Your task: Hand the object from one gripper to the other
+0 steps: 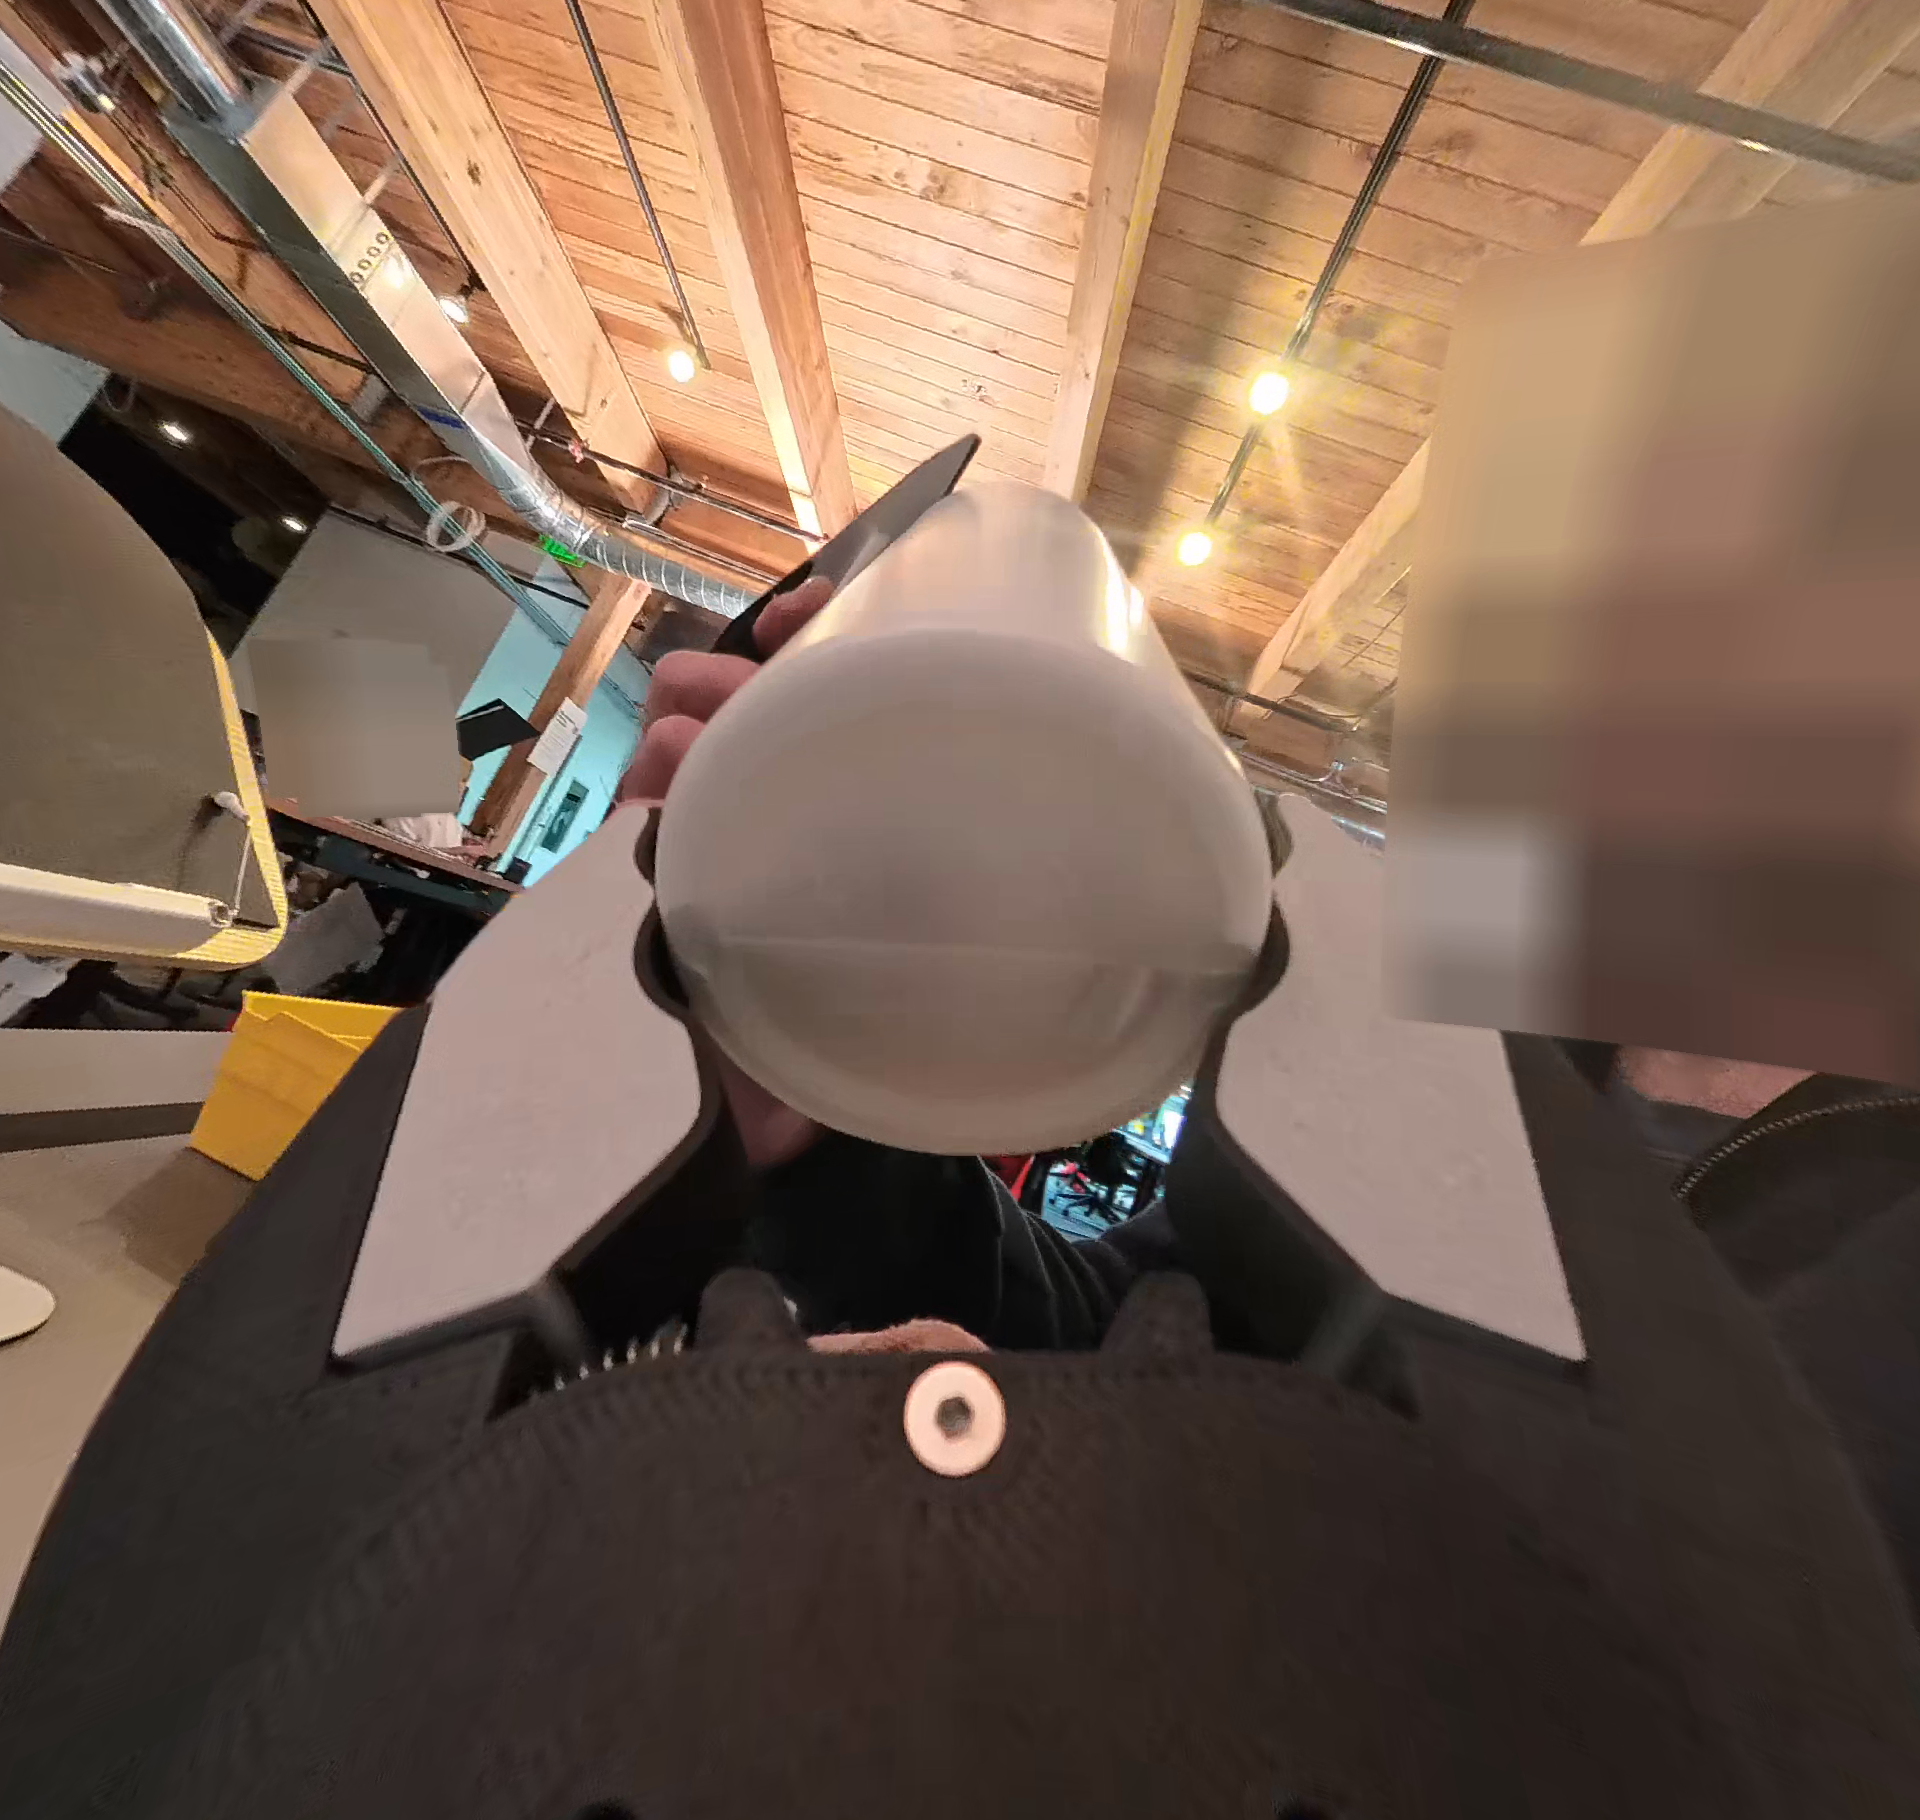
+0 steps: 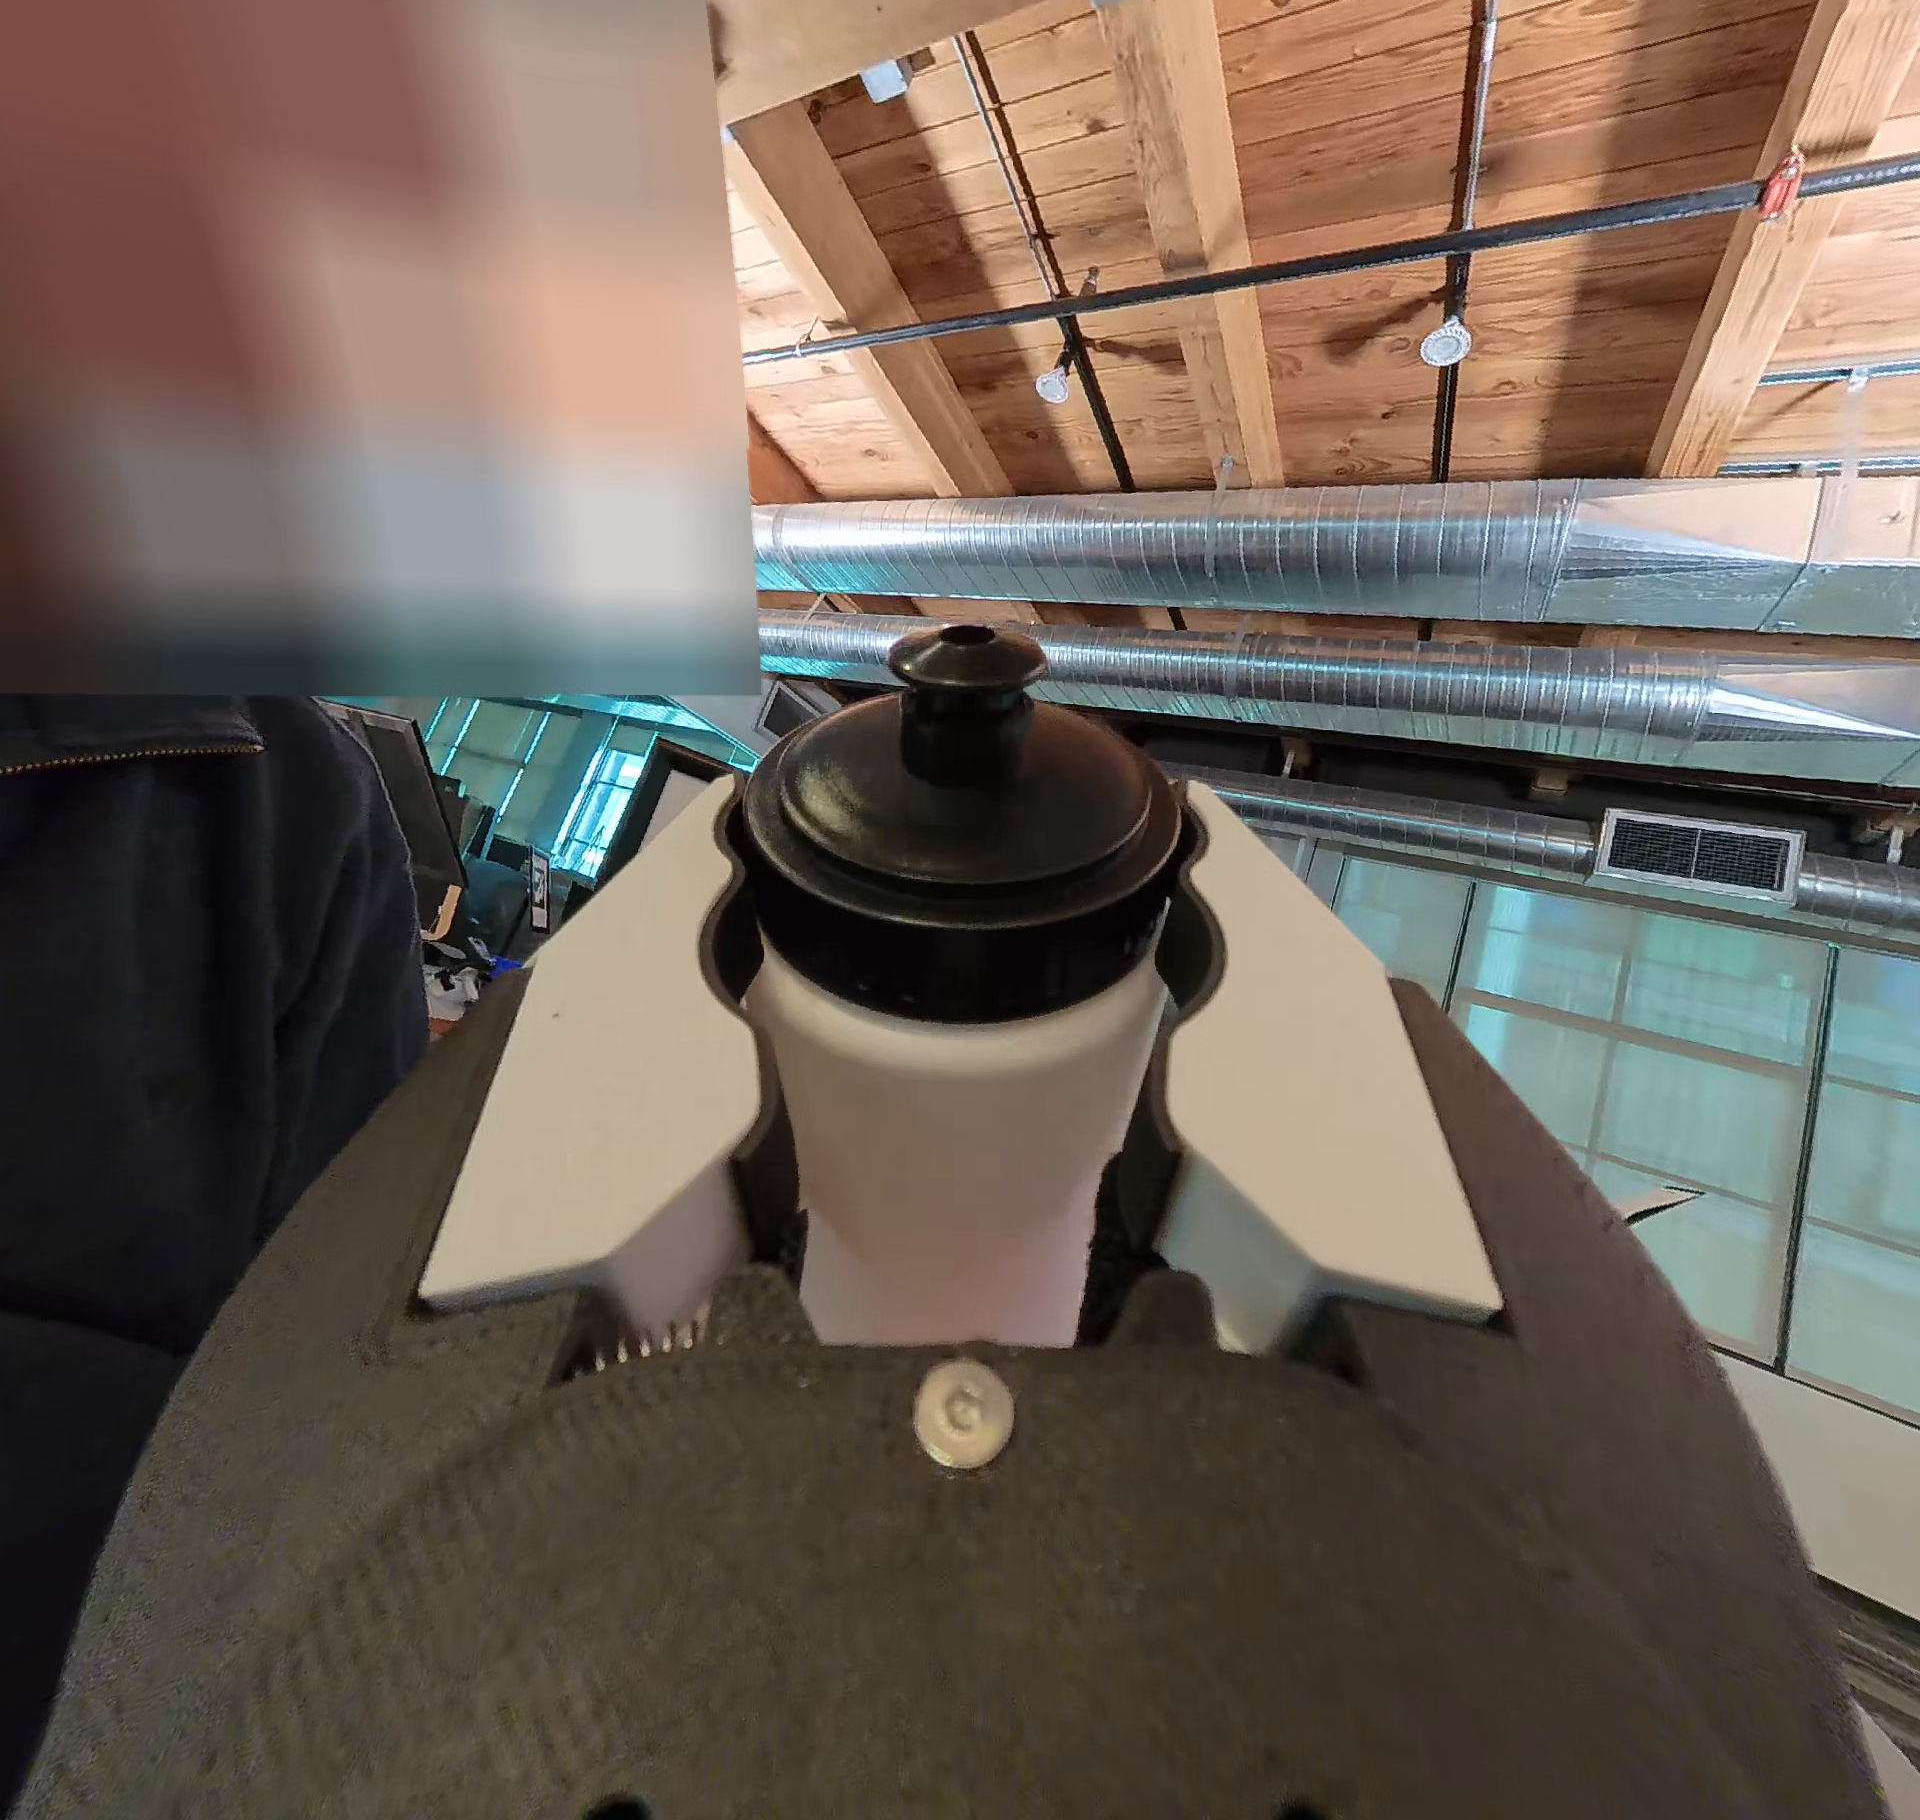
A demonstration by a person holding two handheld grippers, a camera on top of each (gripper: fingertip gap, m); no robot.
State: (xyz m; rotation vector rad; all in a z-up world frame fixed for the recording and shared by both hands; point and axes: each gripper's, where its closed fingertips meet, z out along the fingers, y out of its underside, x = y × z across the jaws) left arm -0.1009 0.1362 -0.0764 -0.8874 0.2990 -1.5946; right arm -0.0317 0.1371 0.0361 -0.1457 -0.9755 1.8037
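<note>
A white plastic bottle (image 1: 956, 887) with a black push-pull cap (image 2: 956, 814) is held up towards the ceiling. In the left wrist view I see its round base end-on. My left gripper (image 1: 961, 825) is shut on it, with both fingers pressed against its sides. In the right wrist view my right gripper (image 2: 961, 794) is shut on the same bottle (image 2: 945, 1095), its fingertips against the cap rim. A hand (image 1: 707, 690) and a black part of the right gripper (image 1: 883, 523) show behind the bottle in the left wrist view.
A person in a dark jacket (image 2: 156, 1043) stands close beside both grippers. A yellow bin (image 1: 281, 1074) sits on a light table (image 1: 94, 1220) at lower left, below a grey panel with a yellow edge (image 1: 104, 679). Wooden ceiling beams and metal ducts (image 2: 1299, 544) are overhead.
</note>
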